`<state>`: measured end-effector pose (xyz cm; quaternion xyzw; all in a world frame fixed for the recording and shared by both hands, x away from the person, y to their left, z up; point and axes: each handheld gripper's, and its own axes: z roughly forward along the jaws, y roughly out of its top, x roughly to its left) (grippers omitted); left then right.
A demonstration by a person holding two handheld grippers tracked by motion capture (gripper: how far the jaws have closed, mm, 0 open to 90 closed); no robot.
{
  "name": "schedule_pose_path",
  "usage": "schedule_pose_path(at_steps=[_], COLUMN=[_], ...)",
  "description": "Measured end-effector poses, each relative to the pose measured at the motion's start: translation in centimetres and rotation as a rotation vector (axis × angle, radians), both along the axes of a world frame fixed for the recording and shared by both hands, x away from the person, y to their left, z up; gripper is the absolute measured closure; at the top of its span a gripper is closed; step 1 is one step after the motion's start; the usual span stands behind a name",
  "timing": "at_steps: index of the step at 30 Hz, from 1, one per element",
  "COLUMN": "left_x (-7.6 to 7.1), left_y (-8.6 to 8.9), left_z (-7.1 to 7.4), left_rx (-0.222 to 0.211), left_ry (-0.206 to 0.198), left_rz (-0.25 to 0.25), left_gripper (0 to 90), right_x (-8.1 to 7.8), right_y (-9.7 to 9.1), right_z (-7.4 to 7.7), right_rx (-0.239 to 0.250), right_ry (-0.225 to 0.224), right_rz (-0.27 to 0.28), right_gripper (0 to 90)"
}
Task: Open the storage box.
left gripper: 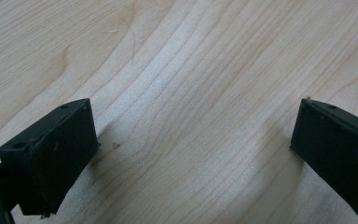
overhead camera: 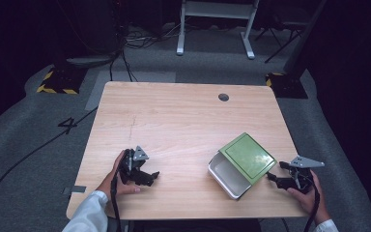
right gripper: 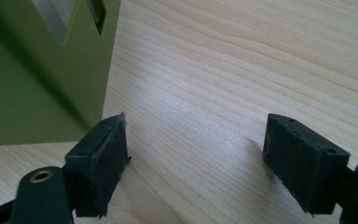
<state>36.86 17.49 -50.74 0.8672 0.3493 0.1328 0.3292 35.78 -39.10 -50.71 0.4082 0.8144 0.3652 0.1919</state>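
A white rectangular container (overhead camera: 224, 175) lies on the wooden table (overhead camera: 174, 121) at the front right. A green lid (overhead camera: 248, 157) rests askew over its right part, leaving the left part uncovered. My right gripper (overhead camera: 275, 171) stands open just right of the lid, jaws pointing at it; in the right gripper view the green lid (right gripper: 37, 79) sits close at the upper left, beside the left jaw. My left gripper (overhead camera: 150, 177) rests open on the table at the front left, with bare wood between its jaws (left gripper: 191, 140).
A round cable hole (overhead camera: 223, 97) is near the table's far edge. The floor beyond holds cables, a white desk frame (overhead camera: 216, 19) and yellow-black striped bases (overhead camera: 58, 79).
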Motion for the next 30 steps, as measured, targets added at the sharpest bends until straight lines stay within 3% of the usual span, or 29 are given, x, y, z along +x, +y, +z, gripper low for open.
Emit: schedule_pose_path(at_steps=[4, 7, 9, 11, 12, 14, 17, 23, 30], left_x=[-0.2, -0.3, -0.4, -0.6, -0.7, -0.8, -1.1, -1.5, -1.9], left_y=[0.0, -0.1, -0.1, -0.1, -0.2, -0.5, -0.9, -2.9, -6.5], left_z=[0.1, 0.2, 0.4, 0.7, 0.9, 1.0, 1.8, 2.6, 3.5], left_rx=[0.005, 0.01, 0.008, -0.001, 0.002, 0.01, -0.006, -0.009, 0.004], left_ry=[0.013, 0.018, 0.013, 0.01, 0.006, -0.001, -0.015, -0.027, -0.047], left_rz=[-0.088, -0.098, -0.133, -0.165, -0.172, -0.165, -0.199, -0.249, -0.346], left_gripper=[0.4, 1.1, 7.2, 20.3, 21.5, 15.6, 20.7, 21.2, 22.8], right_x=[0.0, 0.0, 0.0, 0.0, 0.0, 0.0, 0.0, 0.0, 0.0], right_y=[0.0, 0.0, 0.0, 0.0, 0.0, 0.0, 0.0, 0.0, 0.0], right_z=[0.0, 0.0, 0.0, 0.0, 0.0, 0.0, 0.0, 0.0, 0.0], right_rx=[0.0, -0.001, -0.001, -0.001, -0.001, -0.001, 0.0, -0.001, 0.0], right_ry=[0.0, -0.001, -0.001, -0.002, -0.002, -0.002, 0.0, -0.001, 0.001], right_rz=[0.0, 0.0, 0.0, 0.0, 0.001, 0.0, 0.0, 0.0, 0.002], right_gripper=[21.8, 21.8, 21.8, 21.8, 21.8, 21.8, 21.7, 21.7, 21.7])
